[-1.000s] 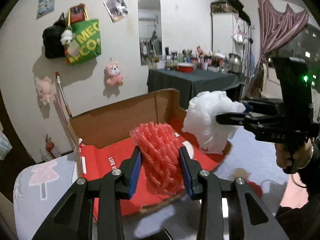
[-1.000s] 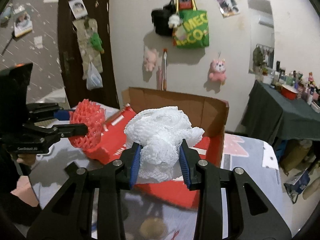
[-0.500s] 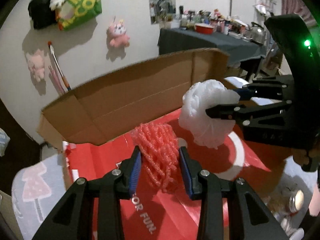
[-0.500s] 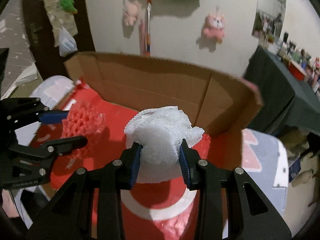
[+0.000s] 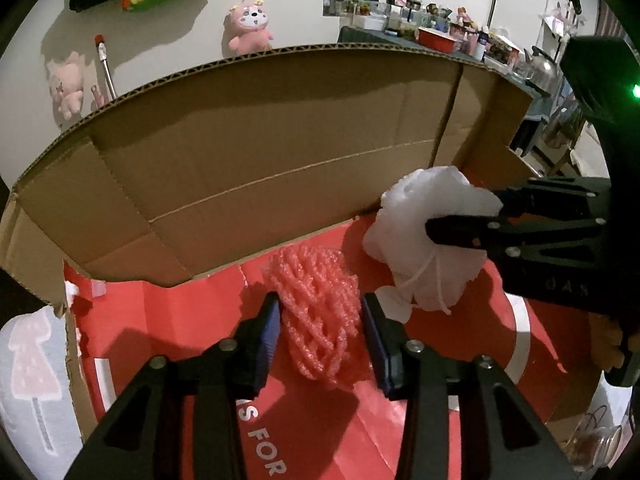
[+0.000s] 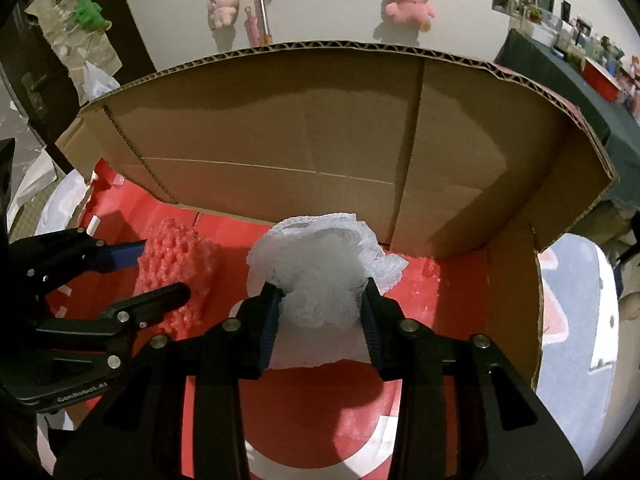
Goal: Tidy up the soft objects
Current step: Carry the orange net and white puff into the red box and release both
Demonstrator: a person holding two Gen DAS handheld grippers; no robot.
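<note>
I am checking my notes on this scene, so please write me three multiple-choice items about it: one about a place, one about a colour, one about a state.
1. Where are both foam nets now?
A. On the dark table at the back
B. Over the red floor of the cardboard box
C. Hanging on the wall

2. What colour is the foam net between the left gripper's fingers?
A. Pinkish red
B. Green
C. White

3. How does the far flap of the box stand?
A. Folded flat over the opening
C. Torn off and lying on the floor
B. Raised upright behind the nets

Answers:
1 B: the left gripper and right gripper both hold their nets above the red floor of the cardboard box.
2 A: the pinkish-red foam net sits there; the white foam net is in the right gripper.
3 B: the brown flap rises behind both nets.
</note>
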